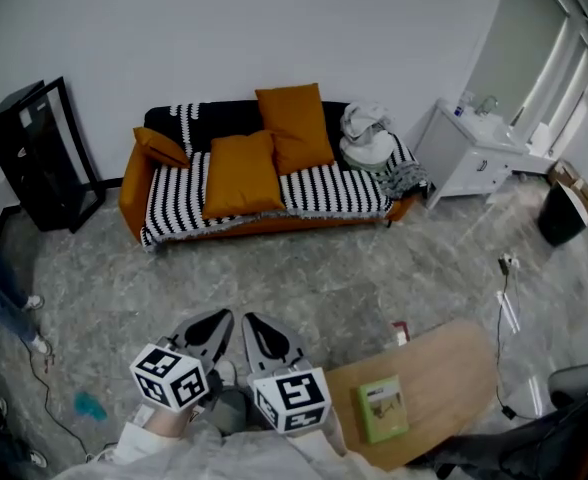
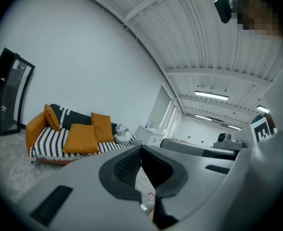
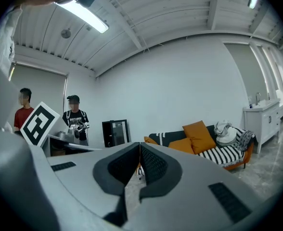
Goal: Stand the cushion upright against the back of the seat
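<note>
An orange sofa [image 1: 134, 193] under a black-and-white striped throw stands against the far wall. One orange cushion [image 1: 242, 173] lies flat on the seat, tilted toward the front edge. A second orange cushion [image 1: 294, 128] leans upright against the back, and a smaller one [image 1: 161, 148] rests at the left arm. The flat cushion [image 2: 81, 137] and the sofa [image 3: 237, 160] also show in the gripper views. My left gripper [image 1: 224, 315] [image 2: 141, 148] and right gripper [image 1: 248, 319] [image 3: 139, 144] hang side by side well short of the sofa. Both are shut with nothing in them.
A pile of white cloth [image 1: 366, 133] sits on the sofa's right end. A white cabinet [image 1: 474, 153] stands to the right, a black frame [image 1: 39, 153] to the left. A round wooden table [image 1: 434, 378] with a green book [image 1: 382, 408] is near my right. Two people [image 3: 74, 124] stand behind.
</note>
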Demonstrator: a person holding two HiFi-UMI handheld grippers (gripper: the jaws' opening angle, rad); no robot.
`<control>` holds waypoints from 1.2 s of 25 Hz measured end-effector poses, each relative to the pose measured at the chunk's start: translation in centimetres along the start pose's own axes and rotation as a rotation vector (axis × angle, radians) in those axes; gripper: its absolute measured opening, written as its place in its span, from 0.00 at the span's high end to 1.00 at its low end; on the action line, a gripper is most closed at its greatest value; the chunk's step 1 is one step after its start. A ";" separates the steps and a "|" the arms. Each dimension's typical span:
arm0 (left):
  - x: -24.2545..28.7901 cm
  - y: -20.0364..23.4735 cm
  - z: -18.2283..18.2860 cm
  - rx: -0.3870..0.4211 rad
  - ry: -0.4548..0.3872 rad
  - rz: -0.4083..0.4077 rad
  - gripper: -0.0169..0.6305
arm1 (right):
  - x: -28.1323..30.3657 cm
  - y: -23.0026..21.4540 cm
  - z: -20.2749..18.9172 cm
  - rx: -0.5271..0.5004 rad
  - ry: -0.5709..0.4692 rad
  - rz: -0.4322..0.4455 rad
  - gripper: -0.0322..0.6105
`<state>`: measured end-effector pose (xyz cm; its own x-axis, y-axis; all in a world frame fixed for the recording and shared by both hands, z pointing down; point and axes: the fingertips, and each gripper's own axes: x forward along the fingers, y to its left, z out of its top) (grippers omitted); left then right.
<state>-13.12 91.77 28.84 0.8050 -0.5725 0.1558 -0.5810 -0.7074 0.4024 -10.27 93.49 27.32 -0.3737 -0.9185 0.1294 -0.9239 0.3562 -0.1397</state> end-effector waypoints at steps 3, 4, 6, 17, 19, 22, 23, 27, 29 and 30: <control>2.0 2.9 1.3 -0.017 0.011 -0.009 0.96 | 3.7 -0.8 1.1 0.012 -0.009 0.004 0.93; 2.6 3.9 1.9 -0.027 0.012 -0.012 0.96 | 5.0 -1.0 1.5 0.007 -0.006 0.005 0.93; 4.0 5.7 3.2 -0.029 0.014 -0.023 0.96 | 7.5 -1.5 2.4 -0.002 -0.004 -0.002 0.93; 9.3 14.6 9.6 0.009 0.023 -0.093 0.96 | 17.8 -6.7 6.2 0.016 -0.071 -0.160 0.93; 10.0 15.7 10.1 0.002 0.034 -0.100 0.96 | 18.8 -7.2 6.4 0.029 -0.079 -0.181 0.93; 10.9 16.8 10.4 -0.013 0.042 -0.110 0.96 | 19.9 -7.8 6.1 0.035 -0.061 -0.192 0.93; 11.3 17.0 10.4 -0.015 0.044 -0.113 0.96 | 20.3 -8.0 6.1 0.038 -0.059 -0.198 0.93; 12.8 18.1 10.8 -0.003 0.041 -0.112 0.96 | 21.9 -9.1 6.2 0.041 -0.065 -0.209 0.93; 13.6 18.5 11.2 0.005 0.048 -0.118 0.96 | 23.0 -9.6 6.4 0.041 -0.063 -0.205 0.93; 14.1 18.9 11.5 0.004 0.051 -0.121 0.96 | 23.5 -9.9 6.5 0.042 -0.062 -0.204 0.93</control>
<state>-14.11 65.56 28.28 0.8741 -0.4613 0.1519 -0.4798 -0.7715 0.4177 -9.35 67.23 25.34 -0.1724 -0.9800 0.0991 -0.9751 0.1556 -0.1578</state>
